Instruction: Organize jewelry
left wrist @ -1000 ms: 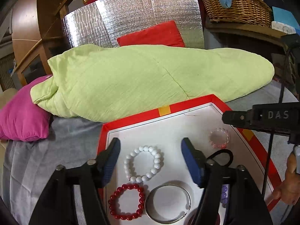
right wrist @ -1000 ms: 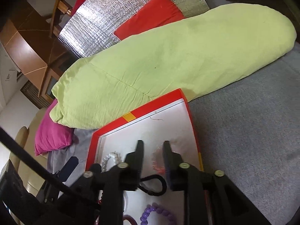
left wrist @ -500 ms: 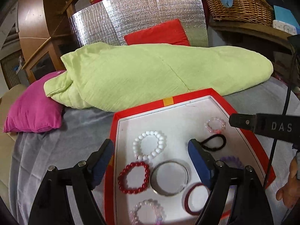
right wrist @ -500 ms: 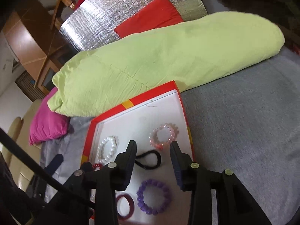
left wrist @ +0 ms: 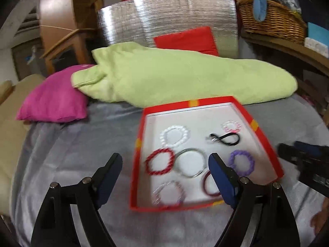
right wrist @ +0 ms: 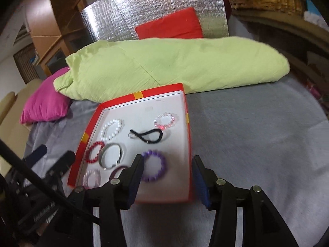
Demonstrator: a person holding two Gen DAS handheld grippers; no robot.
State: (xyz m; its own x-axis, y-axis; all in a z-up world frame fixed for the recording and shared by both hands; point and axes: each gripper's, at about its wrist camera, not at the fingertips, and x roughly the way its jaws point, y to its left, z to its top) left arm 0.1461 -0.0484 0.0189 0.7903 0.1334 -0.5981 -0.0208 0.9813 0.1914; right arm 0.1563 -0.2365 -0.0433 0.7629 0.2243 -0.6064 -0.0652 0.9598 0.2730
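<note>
A red tray with a white floor lies on the grey bed cover. In it lie a white bead bracelet, a red one, a silver bangle, a purple bracelet, a black hair tie, a pink bracelet and others. My left gripper hovers over the tray's near left part, jaws opening, holding nothing. My right gripper hangs over the near right corner, jaws opening, also holding nothing.
A light green quilt lies right behind the tray, with a magenta pillow to its left. A red cushion leans on a silver foil board. A wicker basket stands at the back right. A hand shows at the lower right.
Both grippers have drawn back from the tray, so the whole tray and all its pieces show. Both pairs of jaws stand wider, the right one markedly so.
</note>
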